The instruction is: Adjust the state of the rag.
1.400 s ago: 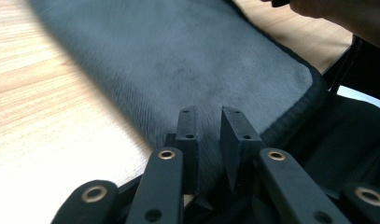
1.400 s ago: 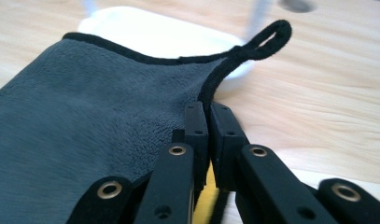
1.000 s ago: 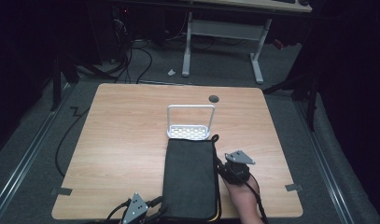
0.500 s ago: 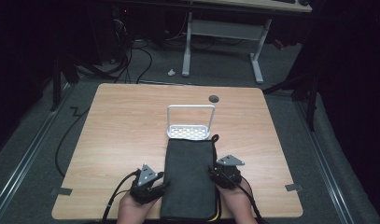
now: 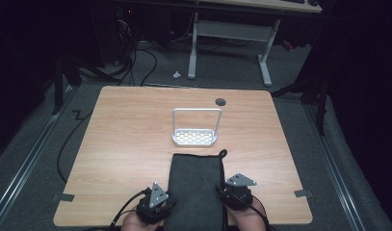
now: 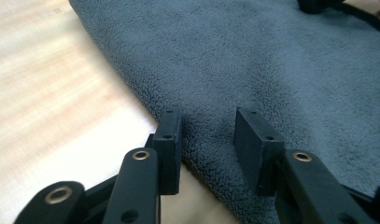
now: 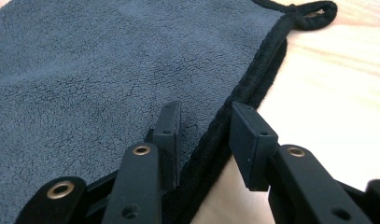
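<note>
Currently: your table [image 5: 131, 144], light wood, approx. square, carries everything; a round dark hole [image 5: 220, 101] sits near its far edge.

Next in size, the dark towel [image 5: 196, 190]: lies flat on the near half of the table, long axis running away from you, near end at the table's front edge, betw. your 2 grippers. Hanging loop [image 5: 223, 153] at its far right corner. Fleecy nap shows in both gripper views [image 6: 271, 70]; a stitched black hem [image 7: 253, 88] runs along its right side.

White rack [image 5: 194, 137]: perforated base w/ an upright hoop handle, just beyond the towel's far end, apart from it.

Your left gripper [image 5: 160, 208] is at the towel's left edge, near the front. In the left gripper view [image 6: 208, 140] its jaws stand apart, gap approx. 1 jaw-width+, straddling the towel's edge: 1 jaw at the edge, the other over the cloth. Nothing clamped.

Your right gripper [image 5: 232, 195] is at the towel's right edge, roughly level w/ the left. In the right gripper view [image 7: 206, 140] jaws likewise parted, hem running betw. them, 1 jaw over cloth, the other over bare wood. Not closed on it.

2 bits of grey tape [image 5: 303, 193] on the table's side edges near the front.
</note>
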The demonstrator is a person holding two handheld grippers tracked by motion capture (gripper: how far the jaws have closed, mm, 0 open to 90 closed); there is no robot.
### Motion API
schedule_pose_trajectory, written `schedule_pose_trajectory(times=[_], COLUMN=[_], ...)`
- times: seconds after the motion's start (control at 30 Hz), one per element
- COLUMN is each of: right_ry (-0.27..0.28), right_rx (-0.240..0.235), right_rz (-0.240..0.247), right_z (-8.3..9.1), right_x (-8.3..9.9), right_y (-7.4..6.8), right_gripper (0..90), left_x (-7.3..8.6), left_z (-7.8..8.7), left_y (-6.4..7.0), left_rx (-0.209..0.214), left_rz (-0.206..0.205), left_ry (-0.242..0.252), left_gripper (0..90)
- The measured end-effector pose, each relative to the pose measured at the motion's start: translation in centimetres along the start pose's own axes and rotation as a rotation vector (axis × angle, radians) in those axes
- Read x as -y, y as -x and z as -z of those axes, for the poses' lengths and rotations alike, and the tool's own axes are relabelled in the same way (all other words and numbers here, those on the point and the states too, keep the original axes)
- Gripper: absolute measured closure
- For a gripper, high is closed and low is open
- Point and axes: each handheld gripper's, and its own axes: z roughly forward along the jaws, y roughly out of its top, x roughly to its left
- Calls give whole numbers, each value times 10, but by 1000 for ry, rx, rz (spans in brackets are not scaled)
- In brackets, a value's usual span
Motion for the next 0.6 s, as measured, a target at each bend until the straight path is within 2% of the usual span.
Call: schedule_pose_trajectory(times=[0.07,0.13,0.17,0.33,0.43,0.53,0.6], right_ry=[5,26,36,75,81,61,33], right_rx=[-8,-21,-12,20,31,28,30], right_rz=[8,-8,-19,-58,-84,-101,-109], right_z=[5,8,9,6,-3,-17,-28], right_x=[4,3,1,-18,-30,-40,-44], right_y=[-2,0,1,20,30,36,35], right_gripper=[642,620,609,594,581,568,551], left_x=[1,-2,-5,-30,-46,-58,-63], left_z=[3,3,2,-9,-22,-38,-48], left_y=[-2,-10,-15,-44,-62,-76,-81], left_rx=[12,3,1,-16,-20,-16,-3], left_rz=[24,44,59,102,137,180,203], left_ry=[12,30,39,80,92,75,56], left_gripper=[596,579,567,508,480,460,450])
